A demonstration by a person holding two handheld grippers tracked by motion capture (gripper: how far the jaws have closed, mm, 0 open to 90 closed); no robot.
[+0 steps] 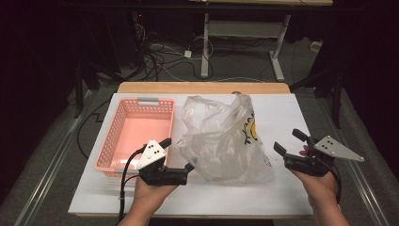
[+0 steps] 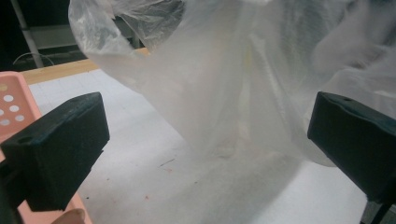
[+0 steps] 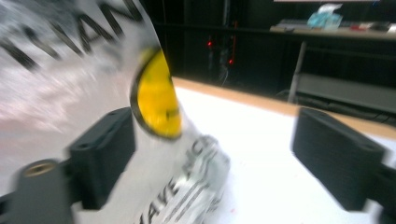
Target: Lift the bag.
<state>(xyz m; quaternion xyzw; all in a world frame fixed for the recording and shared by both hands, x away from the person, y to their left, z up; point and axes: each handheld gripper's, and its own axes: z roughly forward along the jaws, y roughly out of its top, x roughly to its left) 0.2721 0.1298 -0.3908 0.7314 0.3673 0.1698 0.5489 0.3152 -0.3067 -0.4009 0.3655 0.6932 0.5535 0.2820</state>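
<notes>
A clear plastic bag with a yellow face and black lettering printed on it sits crumpled in the middle of the high view, on the white table. Just left of it lies a pink basket. At lower left of the frame the left gripper points at the bag with its jaws spread wide, nothing pinched between them. At lower right the right gripper stands near the bag's right edge, jaws likewise released. Both hands come up from the bottom edge.
</notes>
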